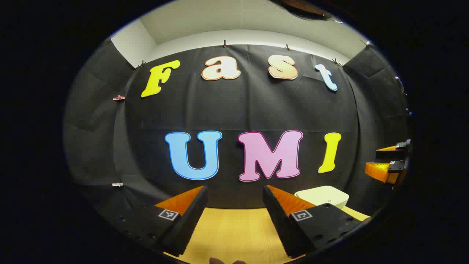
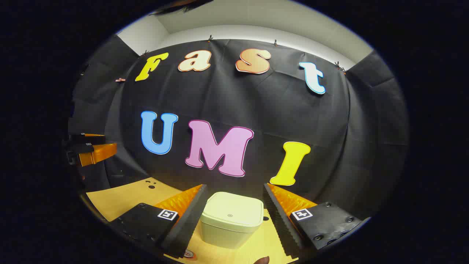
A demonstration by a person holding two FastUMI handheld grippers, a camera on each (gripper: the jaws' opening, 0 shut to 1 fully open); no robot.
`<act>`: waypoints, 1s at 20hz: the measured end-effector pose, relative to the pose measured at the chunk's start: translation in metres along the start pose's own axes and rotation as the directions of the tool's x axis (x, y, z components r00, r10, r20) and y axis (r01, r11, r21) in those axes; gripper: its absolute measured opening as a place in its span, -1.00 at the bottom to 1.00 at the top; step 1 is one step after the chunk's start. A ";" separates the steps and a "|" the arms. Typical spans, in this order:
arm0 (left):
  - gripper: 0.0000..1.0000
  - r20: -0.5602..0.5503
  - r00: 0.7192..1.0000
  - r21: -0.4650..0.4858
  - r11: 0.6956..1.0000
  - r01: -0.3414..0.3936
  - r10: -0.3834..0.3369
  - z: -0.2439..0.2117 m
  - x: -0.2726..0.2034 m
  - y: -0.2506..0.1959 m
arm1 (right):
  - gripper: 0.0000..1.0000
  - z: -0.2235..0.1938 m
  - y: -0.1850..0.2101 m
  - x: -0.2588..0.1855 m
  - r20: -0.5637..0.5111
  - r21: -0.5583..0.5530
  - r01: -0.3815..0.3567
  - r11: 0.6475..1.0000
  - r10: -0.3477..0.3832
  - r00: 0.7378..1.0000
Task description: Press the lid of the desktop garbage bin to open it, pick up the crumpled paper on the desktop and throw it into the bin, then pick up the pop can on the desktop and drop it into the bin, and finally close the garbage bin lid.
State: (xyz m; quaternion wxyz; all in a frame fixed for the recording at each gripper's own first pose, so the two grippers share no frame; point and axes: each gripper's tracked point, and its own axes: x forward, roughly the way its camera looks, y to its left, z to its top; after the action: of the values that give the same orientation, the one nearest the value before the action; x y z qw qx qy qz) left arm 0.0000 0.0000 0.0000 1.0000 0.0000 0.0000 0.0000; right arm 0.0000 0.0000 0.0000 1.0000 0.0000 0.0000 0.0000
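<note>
1. Bin [image 2: 232, 219] is seen on the desk [image 2: 121, 198], lid shut, centred ahead of the right tool [image 2: 234, 216], whose fingers are spread wide w/ nothing held.
2. Left tool [image 1: 234, 214] is likewise open and empty; bin [image 1: 322, 196] lies off to its right.
3. Bin is judged light, rigid, smooth plastic, so sliding is likely; lid should be pressed at its centre mark, straight down.
4. Paper and can cannot be placed from these views.
</note>
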 end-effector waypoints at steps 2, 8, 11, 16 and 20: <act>0.91 0.000 1.000 -0.003 1.000 -0.003 0.003 -0.002 0.000 0.000 | 0.93 0.000 0.004 0.000 -0.002 0.000 -0.013 1.000 0.013 1.000; 0.91 0.004 1.000 0.019 1.000 -0.002 0.002 -0.003 0.001 -0.001 | 0.85 0.000 0.014 0.000 -0.005 -0.010 -0.038 0.999 0.038 0.999; 0.89 0.008 1.000 0.025 1.000 0.011 -0.012 -0.004 0.000 -0.003 | 0.85 -0.001 0.019 0.000 -0.004 -0.020 -0.043 0.999 0.043 0.999; 0.86 -0.028 0.999 0.012 1.000 0.028 -0.028 -0.016 -0.001 -0.007 | 0.84 0.003 0.028 0.000 0.011 -0.023 -0.058 0.998 0.058 0.998; 0.52 -0.036 0.999 0.018 0.999 0.033 -0.033 -0.020 0.000 -0.008 | 0.53 0.001 0.040 0.002 -0.008 0.020 -0.099 0.995 0.099 0.995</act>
State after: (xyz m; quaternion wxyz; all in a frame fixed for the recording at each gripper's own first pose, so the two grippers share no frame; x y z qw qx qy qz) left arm -0.0002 -0.0078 -0.0204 0.9997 0.0093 0.0178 -0.0166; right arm 0.0018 0.0402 0.0014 0.9987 0.0099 0.0047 0.0496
